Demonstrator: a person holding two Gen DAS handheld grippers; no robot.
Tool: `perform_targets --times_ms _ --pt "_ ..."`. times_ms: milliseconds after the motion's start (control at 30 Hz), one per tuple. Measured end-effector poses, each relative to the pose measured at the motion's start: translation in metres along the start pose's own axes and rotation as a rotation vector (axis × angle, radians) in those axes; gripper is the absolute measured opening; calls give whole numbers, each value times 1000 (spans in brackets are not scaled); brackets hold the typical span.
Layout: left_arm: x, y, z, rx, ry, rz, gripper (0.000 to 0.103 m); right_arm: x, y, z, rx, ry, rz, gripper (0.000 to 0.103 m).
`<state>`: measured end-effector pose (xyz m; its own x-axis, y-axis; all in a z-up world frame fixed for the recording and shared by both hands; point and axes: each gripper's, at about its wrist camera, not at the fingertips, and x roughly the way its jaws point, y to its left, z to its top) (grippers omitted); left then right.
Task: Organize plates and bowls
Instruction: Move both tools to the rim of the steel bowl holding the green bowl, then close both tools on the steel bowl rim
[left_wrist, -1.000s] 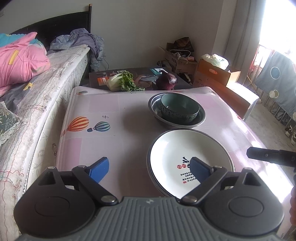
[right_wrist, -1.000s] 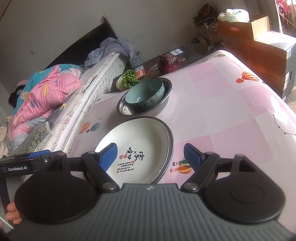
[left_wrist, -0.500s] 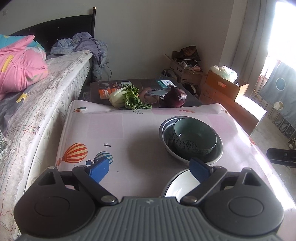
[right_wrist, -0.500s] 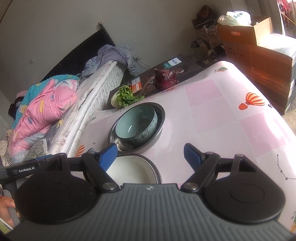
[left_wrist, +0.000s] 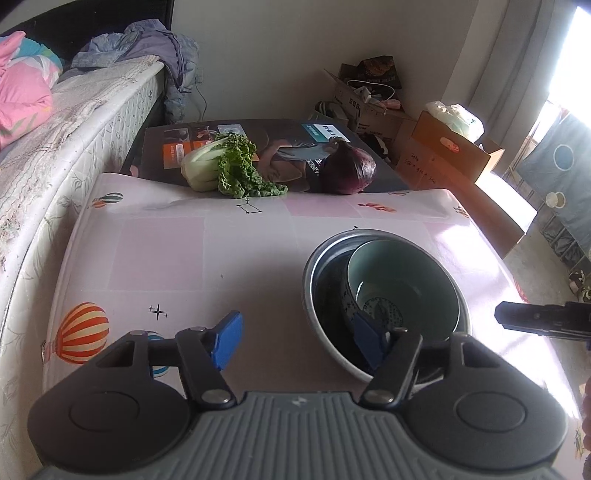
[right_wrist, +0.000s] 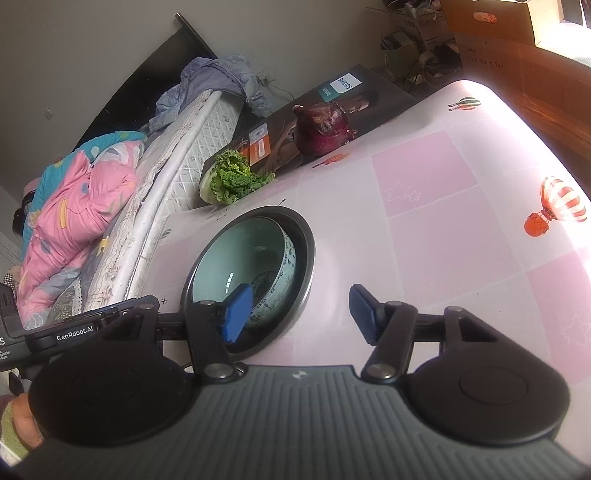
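Both tools, left tool (left_wrist: 299, 341) and right tool (right_wrist: 299, 314), have just been closing and stand half open, each straddling a side of the steel basin (left_wrist: 314, 291) holding the celadon bowl (left_wrist: 402, 280) at lower centre of the counter (left_wrist: 155, 254), so next comes pinching its rim.

left gripper (left_wrist: 295, 341): black linked arms, blue pads, silver pivot screws, ribbed grey housing, two round black discs | right gripper (right_wrist: 301, 310): same build, blue pads | white "GenRobot.AI" lettering on the left gripper's black body, seen from the right wrist
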<state>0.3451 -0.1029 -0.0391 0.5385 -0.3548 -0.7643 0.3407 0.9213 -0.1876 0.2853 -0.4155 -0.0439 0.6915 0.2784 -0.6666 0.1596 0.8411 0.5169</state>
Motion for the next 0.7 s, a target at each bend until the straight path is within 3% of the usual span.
perform_targets --times_ms 133,300,400,700 --pt "19 1 4 -1 56 3 62 24 -10 7 32 38 15 52" --pt "37 -1 7 19 110 9 47 50 -13 11 25 101 -13 49" --pt "45 -3 9 18 129 8 44 65 -13 15 11 138 -31 40" --pt "70 -2 17 -36 199 -9 28 85 -5 25 -10 166 -45 28"
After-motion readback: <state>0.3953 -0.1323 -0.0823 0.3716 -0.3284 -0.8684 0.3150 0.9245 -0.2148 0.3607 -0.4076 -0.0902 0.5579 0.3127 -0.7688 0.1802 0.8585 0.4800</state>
